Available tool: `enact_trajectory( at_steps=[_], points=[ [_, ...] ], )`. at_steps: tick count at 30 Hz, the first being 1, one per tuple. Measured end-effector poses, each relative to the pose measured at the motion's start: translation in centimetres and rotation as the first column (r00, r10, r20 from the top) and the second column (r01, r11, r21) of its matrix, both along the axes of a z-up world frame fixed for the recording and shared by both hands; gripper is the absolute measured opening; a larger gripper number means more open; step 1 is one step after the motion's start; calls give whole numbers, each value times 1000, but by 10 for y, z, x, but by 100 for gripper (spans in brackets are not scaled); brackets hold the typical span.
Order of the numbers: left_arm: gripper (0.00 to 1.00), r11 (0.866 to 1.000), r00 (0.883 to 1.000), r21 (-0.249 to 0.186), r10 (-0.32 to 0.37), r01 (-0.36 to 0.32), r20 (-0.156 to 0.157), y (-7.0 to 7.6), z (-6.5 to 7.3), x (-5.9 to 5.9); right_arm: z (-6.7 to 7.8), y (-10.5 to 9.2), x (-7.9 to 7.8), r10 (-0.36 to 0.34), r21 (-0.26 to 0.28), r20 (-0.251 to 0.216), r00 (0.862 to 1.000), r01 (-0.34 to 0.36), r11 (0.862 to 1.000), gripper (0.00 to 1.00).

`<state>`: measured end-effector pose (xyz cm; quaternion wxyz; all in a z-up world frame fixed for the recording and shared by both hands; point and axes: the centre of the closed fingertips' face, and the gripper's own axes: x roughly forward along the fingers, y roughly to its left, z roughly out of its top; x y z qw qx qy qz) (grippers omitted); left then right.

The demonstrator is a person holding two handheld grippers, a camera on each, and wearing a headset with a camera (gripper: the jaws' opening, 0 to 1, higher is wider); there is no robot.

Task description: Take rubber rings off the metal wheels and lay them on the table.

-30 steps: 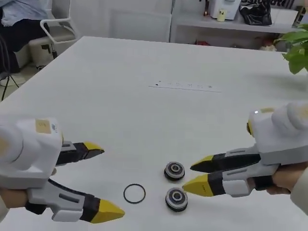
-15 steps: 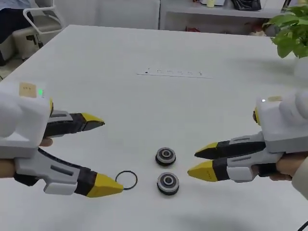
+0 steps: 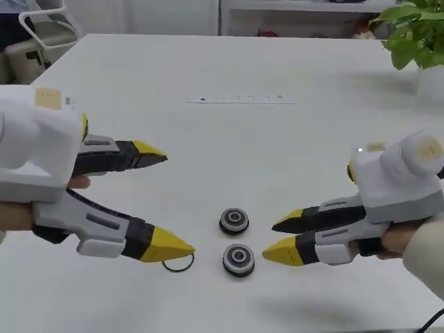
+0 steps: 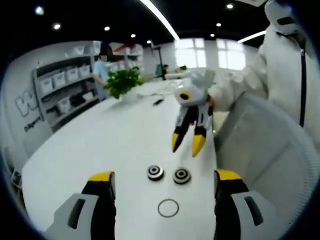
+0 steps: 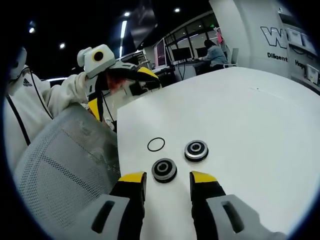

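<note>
Two metal wheels with black rims lie flat on the white table: a far wheel (image 3: 234, 220) (image 4: 155, 172) (image 5: 196, 150) and a near wheel (image 3: 238, 259) (image 4: 181, 175) (image 5: 164, 169). A loose black rubber ring (image 3: 177, 263) (image 4: 168, 207) (image 5: 156, 144) lies left of the near wheel, partly hidden by a yellow fingertip in the head view. My left gripper (image 3: 168, 203) (image 4: 162, 179) hovers wide open above the ring. My right gripper (image 3: 279, 238) (image 5: 166, 179) is open with a narrow gap, its tips just right of the two wheels.
The white table (image 3: 263, 152) stretches far back. A potted green plant (image 3: 413, 31) stands at the back right. A chair (image 3: 38, 35) is beyond the back left corner. A mesh chair back (image 5: 65, 155) sits beside the table's near edge.
My left gripper has come forward and right over the ring. The right gripper has dropped slightly nearer the wheels. The head camera has tilted; wheels and ring lie as before.
</note>
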<state>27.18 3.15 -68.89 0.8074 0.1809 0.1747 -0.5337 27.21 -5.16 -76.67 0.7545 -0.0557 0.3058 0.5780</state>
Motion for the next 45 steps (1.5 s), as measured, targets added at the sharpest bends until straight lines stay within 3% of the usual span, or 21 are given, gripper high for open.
enact_trajectory(
  at_steps=[7, 19, 24, 28, 35, 38, 45],
  points=[
    [81, 999, 999, 13, -35, 35, -15, -17, -9, 2, -10, 2, -3, 31, -21, -2, 1000, -31, 999, 32],
    [78, 997, 997, 32, -70, 71, -39, -35, -25, 0, -15, 8, -8, 49, -17, -17, 999, -49, 999, 32],
    [76, 997, 996, 20, -77, 78, -46, -43, -34, 0, -16, 8, -8, 51, -15, -15, 999, -51, 999, 31],
    [71, 996, 996, 34, -78, 80, -44, -45, -45, -1, -17, 9, -9, 55, -11, -17, 998, -55, 998, 30],
    [63, 998, 996, 14, -59, 60, -67, -46, -56, 3, -20, 10, -9, 57, -13, -20, 998, -58, 998, 30],
    [62, 999, 995, 3, -54, 54, -78, -47, -59, 3, -21, 11, -9, 58, -10, -22, 998, -58, 998, 30],
    [56, 998, 995, 4, -62, 62, -74, -50, -65, 3, -23, 12, -10, 66, -13, -20, 998, -66, 998, 29]
  ],
)
